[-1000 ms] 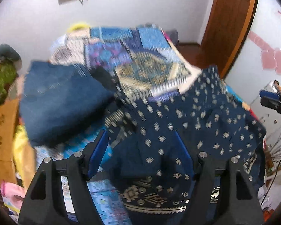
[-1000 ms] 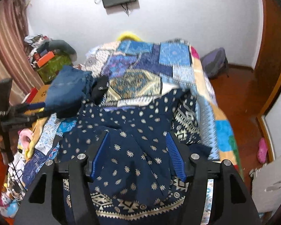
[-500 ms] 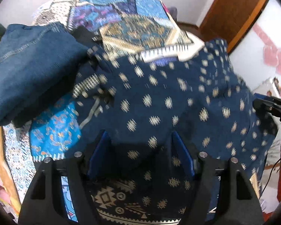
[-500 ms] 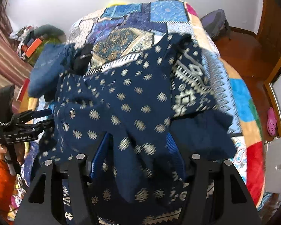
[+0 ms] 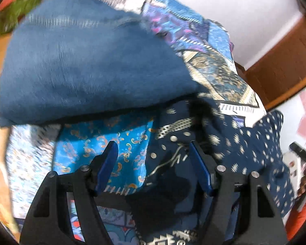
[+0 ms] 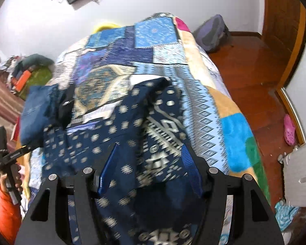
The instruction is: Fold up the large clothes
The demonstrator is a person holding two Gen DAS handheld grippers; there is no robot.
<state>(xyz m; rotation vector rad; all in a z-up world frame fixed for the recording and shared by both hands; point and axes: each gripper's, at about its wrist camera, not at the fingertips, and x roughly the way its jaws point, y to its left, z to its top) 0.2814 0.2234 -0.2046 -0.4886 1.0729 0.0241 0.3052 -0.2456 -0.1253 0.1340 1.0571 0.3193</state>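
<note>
The garment [image 6: 104,143], navy with pale dots and a white woven border, lies spread across the near half of the quilt [image 6: 165,47] on the bed, its far edge reaching about the middle of the bed and its right edge well short of the bed's right side. The left gripper [image 5: 153,159] hangs over the garment's left edge, where navy cloth meets a bright blue quilt patch; its jaws stand apart and nothing is pressed between the pads. The right gripper [image 6: 150,159] is over the patterned border near the garment's right side, jaws likewise apart, cloth below and between them but not clamped as far as the blurred view shows. Folded jeans [image 5: 87,61] lie just beyond the left gripper, touching the garment's far left corner. Right of the bed, bare wood floor [image 6: 255,77] runs to the door.
</note>
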